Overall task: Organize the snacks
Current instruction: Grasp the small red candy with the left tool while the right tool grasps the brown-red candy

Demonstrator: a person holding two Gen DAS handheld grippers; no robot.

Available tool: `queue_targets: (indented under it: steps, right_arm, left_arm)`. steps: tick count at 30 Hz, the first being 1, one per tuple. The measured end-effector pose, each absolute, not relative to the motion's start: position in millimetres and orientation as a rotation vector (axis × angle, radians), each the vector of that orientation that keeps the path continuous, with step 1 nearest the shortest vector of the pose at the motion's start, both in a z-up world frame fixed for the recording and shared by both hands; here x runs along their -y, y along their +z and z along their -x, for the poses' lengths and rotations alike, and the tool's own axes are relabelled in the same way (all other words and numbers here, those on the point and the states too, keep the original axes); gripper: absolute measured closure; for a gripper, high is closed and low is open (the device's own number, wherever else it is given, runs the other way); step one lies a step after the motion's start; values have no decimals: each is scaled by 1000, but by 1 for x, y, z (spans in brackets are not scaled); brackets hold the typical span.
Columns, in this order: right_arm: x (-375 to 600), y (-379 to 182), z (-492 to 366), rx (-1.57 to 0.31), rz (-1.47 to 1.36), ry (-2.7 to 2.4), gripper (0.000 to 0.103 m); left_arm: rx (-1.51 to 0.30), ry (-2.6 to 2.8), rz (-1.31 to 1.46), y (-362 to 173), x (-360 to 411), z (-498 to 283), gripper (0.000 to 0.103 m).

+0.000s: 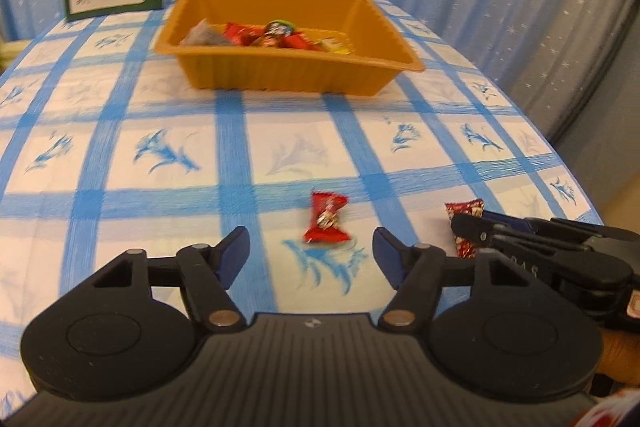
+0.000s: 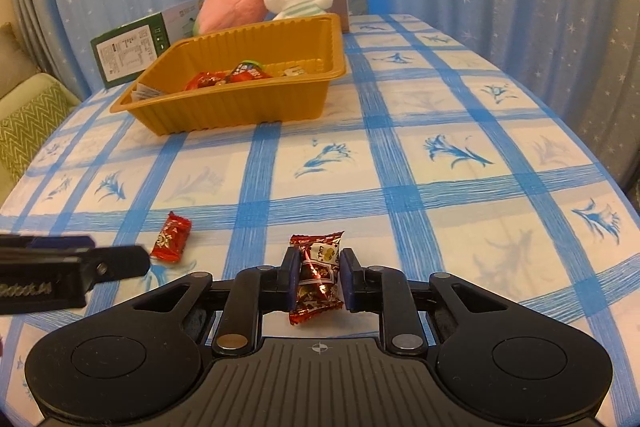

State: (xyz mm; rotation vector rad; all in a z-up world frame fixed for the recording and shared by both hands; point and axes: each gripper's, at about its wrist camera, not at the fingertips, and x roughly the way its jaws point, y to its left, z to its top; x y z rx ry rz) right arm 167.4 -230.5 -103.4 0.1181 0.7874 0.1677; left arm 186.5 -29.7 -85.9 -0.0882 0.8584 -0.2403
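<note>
tray [image 1: 280,75] far end of checked cloth, snacks inside | right gripper [image 2: 319,279] angled down, pads clamped on dark-red candy [image 2: 318,277] | left gripper [image 1: 311,251] angled down, jaws apart, red candy [image 1: 326,223] on cloth between fingertips, untouched

A red-wrapped candy [image 1: 326,222] is seen lying flat on the blue-checked tablecloth [image 1: 160,147], apart from everything. A second wrapped candy [image 2: 317,278], dark red and foil-bright, is pinched upright between blue pads just above the cloth. Farther back, an open orange tray [image 2: 240,107] is partly filled with mixed wrapped snacks [image 2: 224,78]
</note>
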Motion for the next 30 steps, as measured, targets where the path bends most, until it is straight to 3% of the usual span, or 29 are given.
queue_targets:
  steps: [6, 8, 16, 30]
  right_arm:
    - [230, -107, -166, -789, -93, 164, 81]
    - [230, -109, -167, -793, -88, 167, 81]
    - [229, -113, -167, -791, -58, 171, 81]
    - [209, -120, -161, -778, 134, 197, 80]
  left_arm:
    - [-862, -275, 45, -94, 44, -207, 51]
    - [-863, -279, 25, -96, 48, -213, 62]
    - [-895, -292, -40, -107, 59, -219, 84]
    - [-890, -259, -29, -106, 52, -196, 89]
